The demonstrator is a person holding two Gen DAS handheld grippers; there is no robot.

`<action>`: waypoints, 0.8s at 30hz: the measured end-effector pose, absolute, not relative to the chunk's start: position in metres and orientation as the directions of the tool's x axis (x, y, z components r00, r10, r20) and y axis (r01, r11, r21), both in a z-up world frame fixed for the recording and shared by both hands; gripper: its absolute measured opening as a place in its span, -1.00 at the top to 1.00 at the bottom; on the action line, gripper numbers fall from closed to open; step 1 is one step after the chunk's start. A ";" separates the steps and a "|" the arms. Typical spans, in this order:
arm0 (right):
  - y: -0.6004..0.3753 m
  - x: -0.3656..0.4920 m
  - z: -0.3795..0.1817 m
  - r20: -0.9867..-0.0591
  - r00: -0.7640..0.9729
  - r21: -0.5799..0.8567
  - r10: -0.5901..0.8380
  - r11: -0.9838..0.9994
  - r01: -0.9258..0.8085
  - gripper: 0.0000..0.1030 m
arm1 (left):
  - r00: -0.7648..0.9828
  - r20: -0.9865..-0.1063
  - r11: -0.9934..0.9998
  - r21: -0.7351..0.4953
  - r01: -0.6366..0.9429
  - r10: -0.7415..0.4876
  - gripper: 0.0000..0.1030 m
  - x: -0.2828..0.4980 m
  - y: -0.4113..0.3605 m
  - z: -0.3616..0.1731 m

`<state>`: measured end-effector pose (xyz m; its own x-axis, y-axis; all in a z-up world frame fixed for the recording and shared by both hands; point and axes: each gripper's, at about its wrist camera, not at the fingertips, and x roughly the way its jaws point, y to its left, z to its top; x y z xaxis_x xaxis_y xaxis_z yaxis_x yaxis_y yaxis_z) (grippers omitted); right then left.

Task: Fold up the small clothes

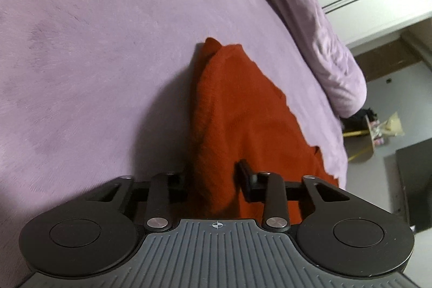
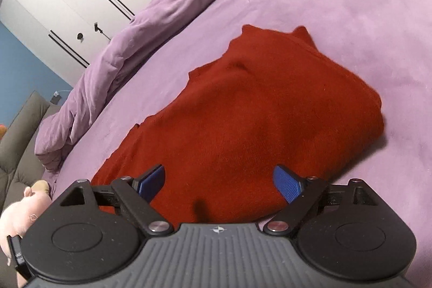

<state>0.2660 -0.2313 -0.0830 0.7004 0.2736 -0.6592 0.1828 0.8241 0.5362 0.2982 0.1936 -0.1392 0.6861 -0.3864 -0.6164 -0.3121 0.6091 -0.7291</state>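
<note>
Red knit garment [image 2: 256, 109] on purple bedspread [image 2: 364, 18], bunched fold between left gripper's [image 1: 213, 180] narrowed fingers, right gripper [image 2: 218, 180] wide above it.

The left gripper [image 1: 213, 180] sat low and level, its jaws drawn in on a bunched fold of red cloth [image 1: 237, 109], which ran up between them and hid the left one. The right gripper [image 2: 218, 181] was tipped downward, its jaws spread wide, blue pads [image 2: 287, 184] facing each other across the gap, with nothing held between them.
</note>
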 end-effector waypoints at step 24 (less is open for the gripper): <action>-0.076 0.286 -0.077 -0.665 0.660 0.277 0.349 0.936 -0.216 0.63 | 0.723 -0.602 0.737 -0.647 -0.195 -0.338 0.56 0.293 0.175 -0.096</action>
<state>0.2863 -0.0762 -0.0766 0.6599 0.3494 -0.6652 -0.2161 0.9362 0.2773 0.2932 0.1748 -0.0955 0.7234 -0.3377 -0.6021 -0.1946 0.7370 -0.6472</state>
